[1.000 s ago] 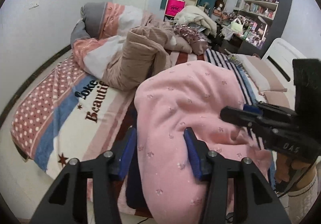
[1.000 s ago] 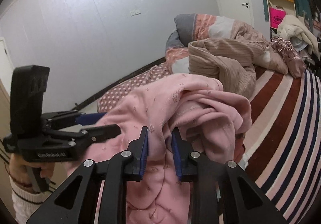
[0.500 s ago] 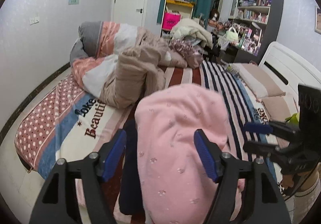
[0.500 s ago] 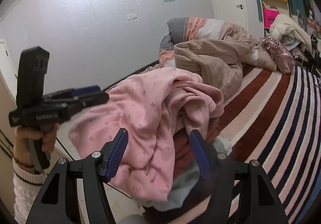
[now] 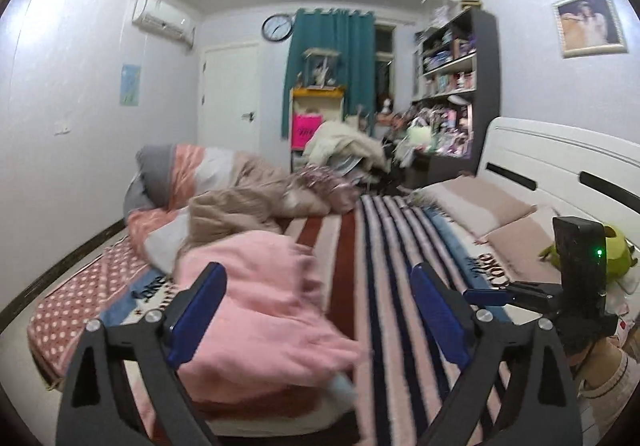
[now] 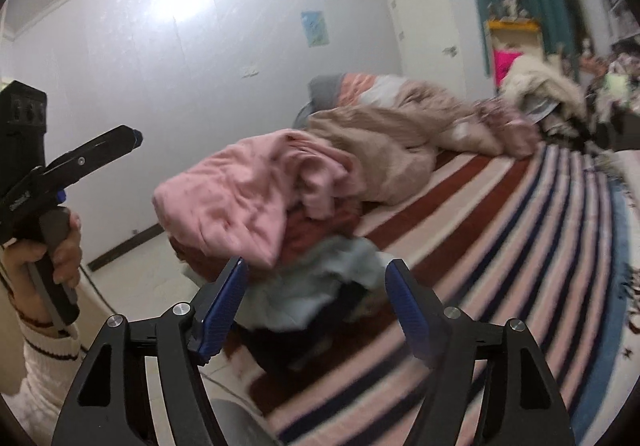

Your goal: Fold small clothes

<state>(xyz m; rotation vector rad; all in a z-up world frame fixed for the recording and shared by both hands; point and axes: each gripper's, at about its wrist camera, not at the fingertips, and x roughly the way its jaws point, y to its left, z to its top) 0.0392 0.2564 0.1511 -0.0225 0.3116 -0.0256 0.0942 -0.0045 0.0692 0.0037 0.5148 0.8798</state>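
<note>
Pink fleece garment point(image 5: 256, 302): lies crumpled atop a pile of clothes point(image 6: 320, 278) at the near edge of the striped bed point(image 5: 384, 246). Left gripper point(image 5: 316, 310): jaws just opened wide, nothing held. Right gripper point(image 6: 316, 294): jaws just opened, nothing gripped, pile beyond them.

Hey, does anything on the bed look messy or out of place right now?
Yes. The pink garment lies crumpled, not folded, atop a heap of clothes at the bed's edge. Neither claw holds it.

Dim indoor light, wall glare, motion blur, fisheye-bent dark corners
</note>
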